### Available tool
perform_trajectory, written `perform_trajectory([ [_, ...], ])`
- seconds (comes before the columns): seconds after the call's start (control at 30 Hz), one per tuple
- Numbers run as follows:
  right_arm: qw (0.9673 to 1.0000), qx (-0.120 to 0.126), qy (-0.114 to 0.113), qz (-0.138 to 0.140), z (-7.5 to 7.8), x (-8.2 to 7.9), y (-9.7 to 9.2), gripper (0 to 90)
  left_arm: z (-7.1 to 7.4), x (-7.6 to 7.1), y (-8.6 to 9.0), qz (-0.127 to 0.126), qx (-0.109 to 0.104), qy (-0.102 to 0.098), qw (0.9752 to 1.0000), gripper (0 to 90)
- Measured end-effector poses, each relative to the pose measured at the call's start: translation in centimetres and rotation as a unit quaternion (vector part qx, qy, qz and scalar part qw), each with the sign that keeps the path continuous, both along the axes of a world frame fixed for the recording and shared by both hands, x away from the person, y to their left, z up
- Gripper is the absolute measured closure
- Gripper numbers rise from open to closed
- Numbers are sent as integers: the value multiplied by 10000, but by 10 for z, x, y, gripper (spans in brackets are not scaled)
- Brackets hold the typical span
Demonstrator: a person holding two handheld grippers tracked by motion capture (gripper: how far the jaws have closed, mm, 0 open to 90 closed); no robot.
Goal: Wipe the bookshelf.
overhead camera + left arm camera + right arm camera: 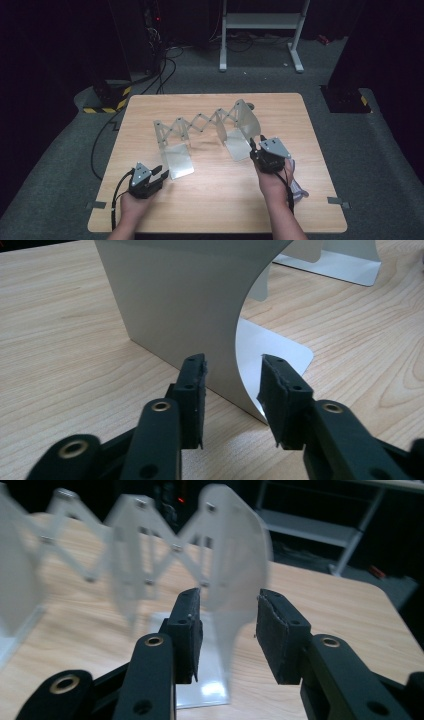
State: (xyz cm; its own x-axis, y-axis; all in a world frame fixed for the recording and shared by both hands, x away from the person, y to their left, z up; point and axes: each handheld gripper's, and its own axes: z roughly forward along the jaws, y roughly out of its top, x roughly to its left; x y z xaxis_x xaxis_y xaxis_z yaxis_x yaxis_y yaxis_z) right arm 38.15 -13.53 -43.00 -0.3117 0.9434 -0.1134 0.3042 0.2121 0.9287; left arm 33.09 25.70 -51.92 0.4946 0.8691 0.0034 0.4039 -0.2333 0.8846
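Left gripper (159, 176) stands part open with its jaws either side of the left end plate (172, 146) of one metal expanding bookend rack (205, 124) on the single wooden table (220, 200), pressing nothing. Farther right, the right gripper (256, 145) gapes likewise around the right end plate (247, 120). No writing is readable.

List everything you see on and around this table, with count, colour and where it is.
Expandable bookend rack: one, pale grey metal, stretched across the table's middle, an upright end plate at each side.
Table: one, light wood, centre of the high view.
Tape tabs: two, grey, at the table's left and right edges near the person.
White stand: one, on the floor beyond the table.
Cables: several, black, floor at far left.
Left gripper: one, black, fingers open by the left end plate.
Right gripper: one, black, fingers open by the right end plate.
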Motion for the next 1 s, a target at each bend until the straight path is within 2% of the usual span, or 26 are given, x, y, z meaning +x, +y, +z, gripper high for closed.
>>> perform_trajectory([
  [0.03, 9997, 59, -25, 224, 1, -8, 10, 608, 0, -1, 1, 8, -52, -2, 10000, 593],
  [0.07, 9997, 59, -25, 224, 1, -8, 10, 608, 0, -1, 1, 8, -52, -2, 10000, 589],
  [0.13, 9990, 43, 6, 446, 0, -11, 25, 587, 0, -1, 2, 5, -46, 17, 10000, 581],
  [0.17, 9977, 6, 56, 681, -4, -12, 43, 576, 0, -1, 3, 4, -36, 37, 10000, 567],
  [0.2, 9968, -10, 89, 800, -7, -12, 52, 569, -1, -2, 3, 0, -21, 50, 10000, 560],
  [0.23, 9968, -10, 89, 800, -7, -12, 52, 569, -1, -2, 4, -9, -16, 55, 10000, 560],
  [0.27, 9945, -36, 183, 1028, -13, -10, 70, 558, -2, -3, 5, -28, -28, 78, 10000, 543],
  [0.33, 9922, -43, 255, 1217, -18, -8, 88, 551, -3, -5, 8, -46, 29, 128, 9999, 529],
  [0.37, 9922, -43, 255, 1217, -18, -8, 88, 551, -3, -7, 10, -36, 32, 141, 9999, 529],
  [0.47, 9887, -76, 330, 1460, -23, -5, 113, 545, -3, -12, 18, 11, -30, 150, 9999, 522],
  [0.5, 9866, -60, 345, 1594, -25, -2, 127, 543, -3, -16, 23, 100, -82, 161, 9998, 518],
  [0.53, 9866, -60, 345, 1594, -25, -2, 127, 543, -3, -16, 23, 100, -82, 161, 9998, 517],
  [0.67, 9836, -22, 354, 1767, -28, 4, 148, 550, -4, -24, 33, 237, -181, 176, 9994, 512],
  [0.77, 9821, -40, 392, 1844, -30, 16, 166, 600, -3, -29, 39, 323, -175, 156, 9992, 511],
  [0.93, 9831, -37, 434, 1777, -33, 28, 178, 687, -3, -35, 43, 421, -191, 114, 9989, 510],
  [1.0, 9847, -16, 428, 1688, -34, 30, 178, 786, -3, -35, 44, 423, -190, 113, 9989, 510],
])
